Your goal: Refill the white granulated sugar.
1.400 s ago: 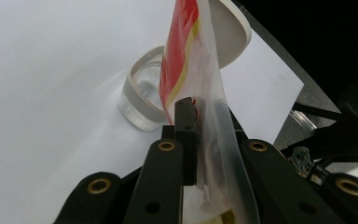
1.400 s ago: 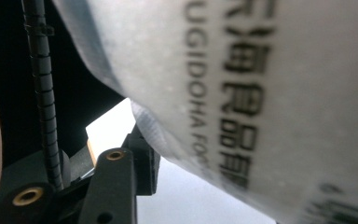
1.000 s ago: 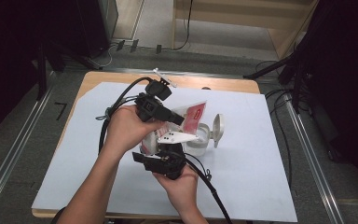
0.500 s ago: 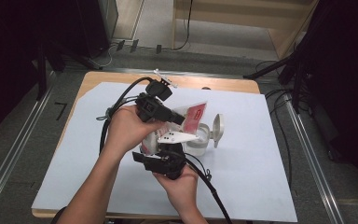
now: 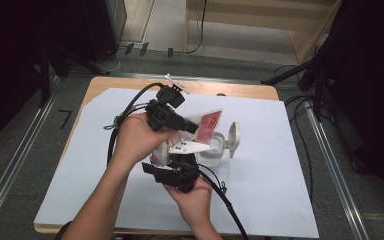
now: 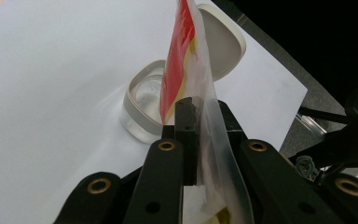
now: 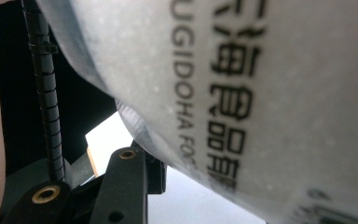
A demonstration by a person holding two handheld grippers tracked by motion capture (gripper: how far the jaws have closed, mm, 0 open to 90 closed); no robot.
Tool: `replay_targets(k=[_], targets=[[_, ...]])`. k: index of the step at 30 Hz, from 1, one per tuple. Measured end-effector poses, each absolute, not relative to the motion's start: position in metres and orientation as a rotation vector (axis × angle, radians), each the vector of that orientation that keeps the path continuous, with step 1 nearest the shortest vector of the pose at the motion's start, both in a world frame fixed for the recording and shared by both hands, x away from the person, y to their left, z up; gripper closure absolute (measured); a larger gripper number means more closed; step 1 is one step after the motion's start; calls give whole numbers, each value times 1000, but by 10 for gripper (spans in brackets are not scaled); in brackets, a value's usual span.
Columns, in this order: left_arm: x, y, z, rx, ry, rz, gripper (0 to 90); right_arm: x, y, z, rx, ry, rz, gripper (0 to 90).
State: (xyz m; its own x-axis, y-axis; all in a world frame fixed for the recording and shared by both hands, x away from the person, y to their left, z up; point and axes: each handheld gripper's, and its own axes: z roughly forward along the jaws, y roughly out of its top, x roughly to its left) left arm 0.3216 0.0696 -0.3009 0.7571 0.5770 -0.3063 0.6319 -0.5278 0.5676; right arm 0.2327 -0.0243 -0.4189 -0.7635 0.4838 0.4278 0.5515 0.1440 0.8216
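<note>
1. Printed in dark letters on the frosted translucent plastic packet with a red-and-yellow printed end (image 7: 270, 93), close in the right gripper view, run the Latin fragments "UGIDOHA" and "FOO", cut off at the frame edge, beside a column of Chinese characters that I cannot read with confidence.
2. The left tool (image 6: 200, 116) is clamped on that packet: in the left gripper view the film passes between its two black jaws, with the red end standing up beyond the tips.
3. The right tool (image 5: 177, 172) sits under the packet's lower part in the high view; whether its jaws are closed on the film I cannot tell, since the right gripper view has only one jaw against the packet.
4. The packet is held in the air between the two tools, above the middle of the bench, its red end over the small clear round container with a pale rim (image 5: 212, 152).
5. That container's off-white hinged lid (image 5: 233, 139) stands open, tilted up on the far right side.
6. The container rests on the large white paper sheet (image 5: 280, 195) covering the wooden bench (image 5: 240, 90), well away from every edge.
7. Bare sheet lies to the right and left of the hands; the bench's wood shows as a strip along the far edge.
</note>
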Motion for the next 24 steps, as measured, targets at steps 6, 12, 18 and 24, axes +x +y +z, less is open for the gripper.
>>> replay_targets(k=[6, 12, 18, 24], targets=[[321, 69, -300, 2271, 897, -96, 839, 232, -24, -418, -1058, -2317, -1720, 623], [321, 68, -300, 2270, 897, -95, 839, 232, -24, -418, -1057, -2328, -1722, 631], [320, 68, -300, 2266, 898, -98, 838, 232, -24, -418, -1057, -2330, -1722, 633], [320, 68, -300, 2264, 897, -96, 839, 232, -24, -418, -1054, -2338, -1723, 629]])
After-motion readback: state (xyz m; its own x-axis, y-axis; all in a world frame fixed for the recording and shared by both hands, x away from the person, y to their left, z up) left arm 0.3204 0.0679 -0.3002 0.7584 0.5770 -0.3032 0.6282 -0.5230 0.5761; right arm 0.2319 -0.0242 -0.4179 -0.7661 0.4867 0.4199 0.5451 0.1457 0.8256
